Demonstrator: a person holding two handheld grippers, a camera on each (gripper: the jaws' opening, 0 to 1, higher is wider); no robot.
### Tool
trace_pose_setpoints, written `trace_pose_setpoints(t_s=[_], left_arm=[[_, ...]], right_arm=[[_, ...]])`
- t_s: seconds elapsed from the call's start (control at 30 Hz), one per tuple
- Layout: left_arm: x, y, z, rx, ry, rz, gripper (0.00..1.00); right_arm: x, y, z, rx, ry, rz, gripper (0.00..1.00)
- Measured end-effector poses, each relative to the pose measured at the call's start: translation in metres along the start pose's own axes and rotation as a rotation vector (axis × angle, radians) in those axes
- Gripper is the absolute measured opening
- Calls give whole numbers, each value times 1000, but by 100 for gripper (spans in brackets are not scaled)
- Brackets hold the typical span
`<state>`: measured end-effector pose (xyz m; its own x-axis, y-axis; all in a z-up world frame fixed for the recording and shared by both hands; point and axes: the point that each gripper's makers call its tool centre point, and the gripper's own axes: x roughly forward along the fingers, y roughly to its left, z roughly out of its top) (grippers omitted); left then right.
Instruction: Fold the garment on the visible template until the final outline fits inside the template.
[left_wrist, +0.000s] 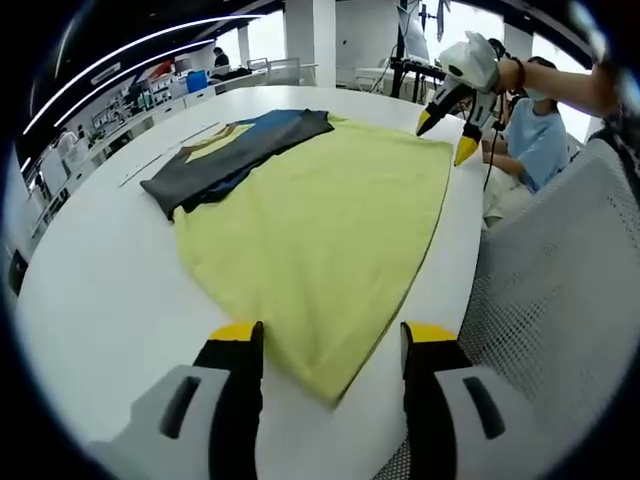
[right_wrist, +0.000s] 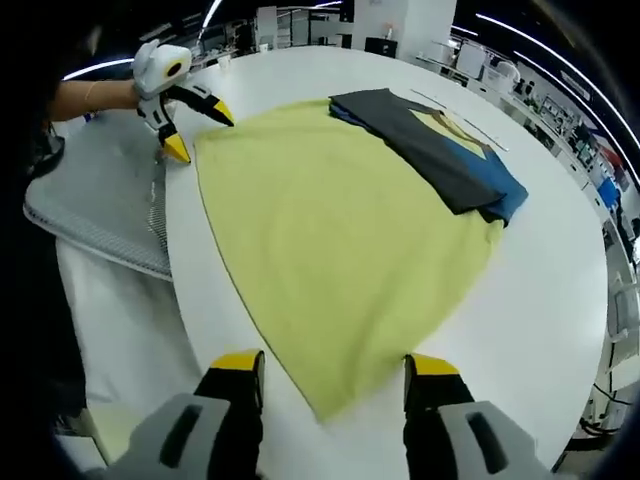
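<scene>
While both grippers — left gripper (left_wrist: 332, 335), right gripper (right_wrist: 334, 362) — gape apart, the yellow-green garment (left_wrist: 320, 230) lies flat on the table (left_wrist: 100, 290).

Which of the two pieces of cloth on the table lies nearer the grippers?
The yellow-green garment: one corner lies between the open left gripper jaws, another between the right gripper jaws. The dark grey-and-blue garment lies along its far edge.

Two-jaw left gripper (left_wrist: 330, 340): grey moulded jaw bodies with dark slots, black inner faces, yellow caps at the tips. Same build on the right gripper (right_wrist: 335, 365) — grey bodies, black inner faces, yellow tips. Seen from across the table, a white rounded housing with a dark round spot, tapering to black jaws ending in pointed yellow tips. A red band at the wrist (left_wrist: 518, 72) behind the white housing — sleeve not discernible.
</scene>
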<state>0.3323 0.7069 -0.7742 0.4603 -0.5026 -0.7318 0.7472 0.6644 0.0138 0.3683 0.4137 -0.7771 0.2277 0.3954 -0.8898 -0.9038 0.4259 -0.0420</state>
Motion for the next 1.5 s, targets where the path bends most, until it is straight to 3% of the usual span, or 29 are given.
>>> trace_pose_setpoints(t_s=[0.37, 0.57, 1.13, 1.5], left_arm=[[2, 4, 2, -22, -13, 17, 46], [3, 9, 2, -34, -16, 27, 40], [5, 18, 3, -2, 11, 65, 2], [-3, 18, 2, 13, 33, 74, 0]], right_arm=[[0, -2, -1, 7, 1, 7, 43], [0, -2, -1, 15, -4, 12, 30], [2, -15, 3, -10, 7, -26, 4], [-5, -13, 2, 24, -12, -35, 0]])
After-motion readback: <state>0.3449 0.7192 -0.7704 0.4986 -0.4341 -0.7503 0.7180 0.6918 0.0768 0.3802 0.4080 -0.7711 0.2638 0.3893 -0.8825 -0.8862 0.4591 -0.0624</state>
